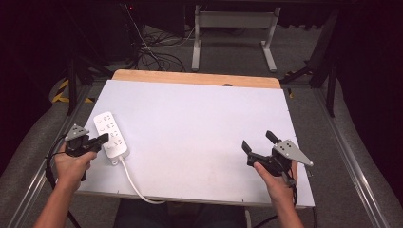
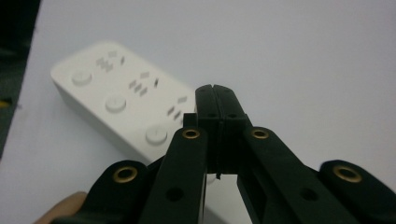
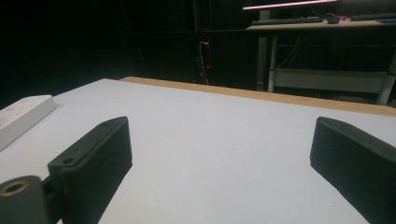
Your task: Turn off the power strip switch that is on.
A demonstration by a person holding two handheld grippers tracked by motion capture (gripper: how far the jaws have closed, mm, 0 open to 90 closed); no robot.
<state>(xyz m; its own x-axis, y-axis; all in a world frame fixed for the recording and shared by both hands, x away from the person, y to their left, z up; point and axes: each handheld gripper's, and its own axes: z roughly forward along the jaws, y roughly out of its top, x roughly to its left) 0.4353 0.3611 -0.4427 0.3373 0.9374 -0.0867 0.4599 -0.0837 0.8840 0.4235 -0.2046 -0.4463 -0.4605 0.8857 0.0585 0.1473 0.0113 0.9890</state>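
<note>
— Where was the power strip, and why there?

— It lay flat near the left edge of the table, long axis running away from the person, sockets facing up. Its cord curled off the near end and over the table's front edge. My guess is that it was put within easy reach of the left hand.

— What was it like?

— A white, smooth plastic bar with rounded corners. From the left gripper view it carried a row of round raised buttons along one side and groups of socket slots beside them.

— And the left gripper?

— Its black jaws were pressed together with nothing between them, tips hovering just over the strip's near end. Closed like that, it looked suited to poking a button rather than grasping.

— The right gripper?

— Well apart from the strip, over the table's right side, jaws spread wide and empty. Its ribbed black pads framed bare matte white tabletop, with a wooden edge strip at the far side.
</note>
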